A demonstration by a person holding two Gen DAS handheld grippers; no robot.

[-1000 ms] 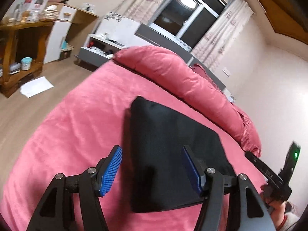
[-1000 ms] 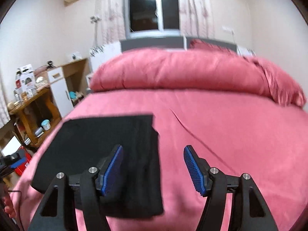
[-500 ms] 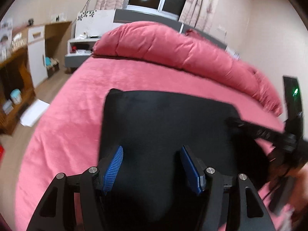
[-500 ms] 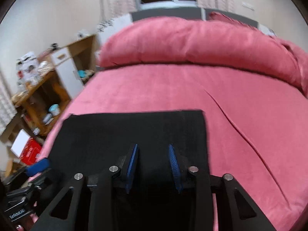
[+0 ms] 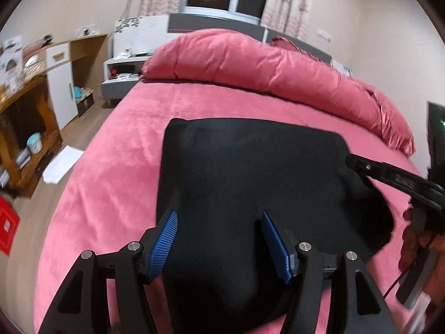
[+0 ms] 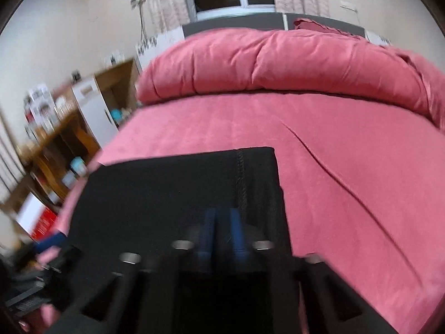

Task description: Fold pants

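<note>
Black pants (image 5: 250, 183), folded into a flat rectangle, lie on a pink bed (image 5: 116, 167), filling the middle of both views. In the left wrist view the left gripper (image 5: 219, 239) hangs over the near part of the pants, its blue pads (image 5: 164, 245) wide apart with only flat cloth below them, nothing pinched. At about 3 o'clock the other black tool reaches in over the right edge of the pants. In the right wrist view the right gripper (image 6: 221, 233) sits low over the pants near 6 o'clock; the picture is smeared, and the blue pads appear close together though its jaws are opening, so I cannot tell whether cloth is caught between them. A rolled pink duvet (image 6: 278, 64) lies across the bed at 12 o'clock. Wooden shelves (image 5: 25, 122) stand at 9 o'clock beside the bed.
</note>
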